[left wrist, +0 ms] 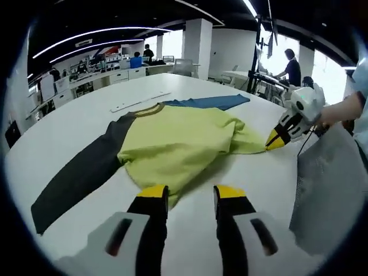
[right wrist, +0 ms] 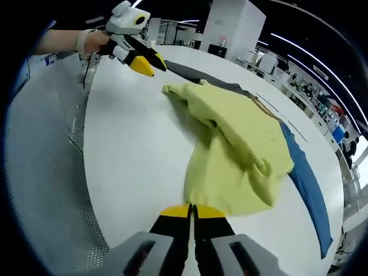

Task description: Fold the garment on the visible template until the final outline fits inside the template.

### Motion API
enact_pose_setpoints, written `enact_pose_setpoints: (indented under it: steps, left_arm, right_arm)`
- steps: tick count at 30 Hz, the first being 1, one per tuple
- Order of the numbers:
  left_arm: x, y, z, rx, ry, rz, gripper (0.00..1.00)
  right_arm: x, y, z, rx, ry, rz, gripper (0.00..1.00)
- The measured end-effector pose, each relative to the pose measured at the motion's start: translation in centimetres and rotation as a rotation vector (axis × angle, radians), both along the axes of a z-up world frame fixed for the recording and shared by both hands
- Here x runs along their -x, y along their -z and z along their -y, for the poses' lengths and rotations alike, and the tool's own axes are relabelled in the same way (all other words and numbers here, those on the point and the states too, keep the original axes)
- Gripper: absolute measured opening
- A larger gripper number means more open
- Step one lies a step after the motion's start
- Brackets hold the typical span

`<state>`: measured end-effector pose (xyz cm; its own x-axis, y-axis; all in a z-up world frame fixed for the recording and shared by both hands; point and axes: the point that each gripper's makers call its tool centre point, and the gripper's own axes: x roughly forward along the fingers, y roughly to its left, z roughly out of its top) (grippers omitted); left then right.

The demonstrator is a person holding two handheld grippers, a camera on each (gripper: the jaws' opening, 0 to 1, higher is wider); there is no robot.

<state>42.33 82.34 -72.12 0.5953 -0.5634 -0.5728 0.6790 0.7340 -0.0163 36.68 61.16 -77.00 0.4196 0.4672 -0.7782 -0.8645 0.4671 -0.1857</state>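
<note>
**Mid-fold: shirt bunched, hem edge in the right fingers**

Yellow shirt [left wrist: 172, 146] lying crumpled mid-tabletop, one dark sleeve [left wrist: 80, 172] stretched out toward the near left, a blue sleeve [left wrist: 210, 102] trailing toward the far side. No clear template outline to be made out under the cloth; cannot tell its edges.

Left gripper [left wrist: 187, 192] hovering just short of the shirt's near edge, fingers spread, holding nothing. Right gripper [right wrist: 192, 211] with fingers pressed together at the yellow hem; in the left gripper view [left wrist: 275, 141] its tips seem to pinch the shirt's right corner, though the cloth between them is hard to confirm.

To do the step well, probably: keep the pinched corner low and taut, close the left fingers on the near hem before lifting, then carry both points over together so the fold line runs straight. Bunched folds near the middle likely need smoothing first, or the outline will stay lumpy and wide. Long sleeves want tucking inward last.

White, smooth tabletop [left wrist: 69, 121], so cloth should slide easily. A pale strip [left wrist: 140, 101] lying beyond the shirt. Grey mesh fabric [right wrist: 40, 155] beside the tabletop. Open office around, with desks, pillars, ceiling light strips and people [left wrist: 289, 66] at work far off.
</note>
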Motion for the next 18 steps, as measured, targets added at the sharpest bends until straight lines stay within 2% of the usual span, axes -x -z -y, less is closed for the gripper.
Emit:
enact_pose_setpoints:
  steps: [2, 4, 6, 8, 9, 11, 13, 14, 17, 18]
  left_arm:
    - [-0.8, 0.7, 0.7, -0.05, 0.024, 0.024, 0.27]
    - [-1.7, 1.2, 1.3, -0.065, 0.007, 0.029, 0.25]
    - [-2.6, 1.6, 1.6, -0.037, -0.028, 0.012, 0.21]
    - [-3.2, 2.0, 1.7, -0.05, -0.029, 0.007, 0.11]
    - [-3.3, 2.1, 1.7, -0.052, -0.025, 0.001, 0.0]
    - [-3.8, 2.2, 1.6, -0.051, -0.026, -0.015, 0.0]
    - [-4.2, 1.3, 1.9, -0.012, -0.014, -0.02, 0.0]
    - [-4.3, 0.8, 1.9, -0.029, 0.002, -0.017, 0.0]
    - [-4.1, 0.3, 1.9, -0.095, 0.094, 0.044, 0.0]
    - [-3.5, 0.4, 2.0, -0.109, 0.121, 0.05, 0.12]
  right_arm:
    - [0.1, -0.4, 0.0, -0.016, 0.011, -0.001, 0.0]
    - [0.1, -0.7, 0.2, -0.022, 0.016, 0.004, 0.0]
    - [0.0, -0.7, 0.4, -0.034, 0.033, 0.006, 0.0]
    - [-0.1, -0.8, 0.6, -0.056, 0.06, 0.002, 0.0]
    - [-0.2, -0.9, 0.7, -0.063, 0.067, 0.002, 0.0]
    - [-0.2, -1.0, 0.8, -0.071, 0.08, 0.0, 0.0]
    - [-0.3, -1.1, 1.0, -0.083, 0.096, 0.002, 0.0]
    - [-0.4, -1.2, 1.1, -0.092, 0.106, 0.0, 0.0]
    - [-0.4, -1.3, 1.0, -0.115, 0.127, -0.008, 0.0]
    - [-0.4, -1.3, 1.0, -0.117, 0.131, -0.009, 0.0]
